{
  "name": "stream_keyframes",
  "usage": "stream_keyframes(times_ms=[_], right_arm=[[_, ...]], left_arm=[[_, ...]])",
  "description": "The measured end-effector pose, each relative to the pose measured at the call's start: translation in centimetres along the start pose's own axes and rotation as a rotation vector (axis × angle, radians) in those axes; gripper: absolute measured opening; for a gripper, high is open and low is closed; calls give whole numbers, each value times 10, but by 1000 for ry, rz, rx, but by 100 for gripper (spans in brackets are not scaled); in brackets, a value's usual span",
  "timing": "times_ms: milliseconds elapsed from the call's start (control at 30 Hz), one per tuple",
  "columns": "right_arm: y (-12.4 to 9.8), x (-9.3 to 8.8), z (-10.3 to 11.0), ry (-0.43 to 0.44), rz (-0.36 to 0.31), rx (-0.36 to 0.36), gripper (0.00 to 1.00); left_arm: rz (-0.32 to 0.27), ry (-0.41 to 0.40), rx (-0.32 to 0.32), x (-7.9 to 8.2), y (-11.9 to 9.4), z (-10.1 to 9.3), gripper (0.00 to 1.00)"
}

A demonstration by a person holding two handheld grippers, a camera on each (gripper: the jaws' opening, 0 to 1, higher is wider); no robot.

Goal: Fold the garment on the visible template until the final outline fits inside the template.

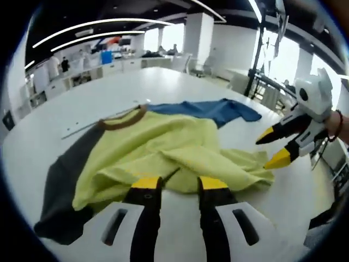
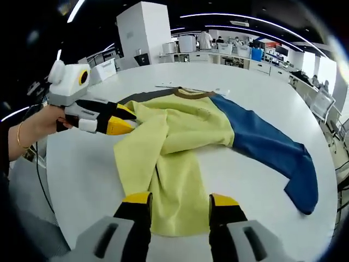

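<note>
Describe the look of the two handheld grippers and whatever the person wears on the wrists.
Both grippers have black jaws with yellow tips on pale grey bodies. The right gripper shows this in the left gripper view, with a red band on the wrist behind it. The left gripper matches, with a thin gold bangle on its wrist.

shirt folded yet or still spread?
Partly folded. The yellow shirt is bunched and doubled over on the table, its blue sleeve still stretched out flat.
</note>
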State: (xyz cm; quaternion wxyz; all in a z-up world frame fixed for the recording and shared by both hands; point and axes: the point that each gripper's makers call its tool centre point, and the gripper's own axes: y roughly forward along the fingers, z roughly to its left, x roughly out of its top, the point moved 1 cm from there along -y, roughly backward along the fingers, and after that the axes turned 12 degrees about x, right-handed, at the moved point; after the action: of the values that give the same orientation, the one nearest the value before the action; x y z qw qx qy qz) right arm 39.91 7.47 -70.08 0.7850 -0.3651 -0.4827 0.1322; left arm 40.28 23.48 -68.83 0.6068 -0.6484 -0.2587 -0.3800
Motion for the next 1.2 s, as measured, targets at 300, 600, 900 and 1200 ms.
stream_keyframes(times_ms=[300, 600, 900, 1200], right_arm=[[1, -13, -8, 14, 36, -25, 38], [2, -22, -20, 31, 49, -66, 33], [2, -24, -24, 15, 61, -69, 27], [4, -23, -23, -16, 71, -55, 11]], left_arm=[[30, 22, -21, -11, 7, -10, 21], [28, -5, -19, -14, 14, -16, 11], [40, 65, -3, -16, 13, -18, 0], [46, 63, -9, -18, 4, -16, 0]])
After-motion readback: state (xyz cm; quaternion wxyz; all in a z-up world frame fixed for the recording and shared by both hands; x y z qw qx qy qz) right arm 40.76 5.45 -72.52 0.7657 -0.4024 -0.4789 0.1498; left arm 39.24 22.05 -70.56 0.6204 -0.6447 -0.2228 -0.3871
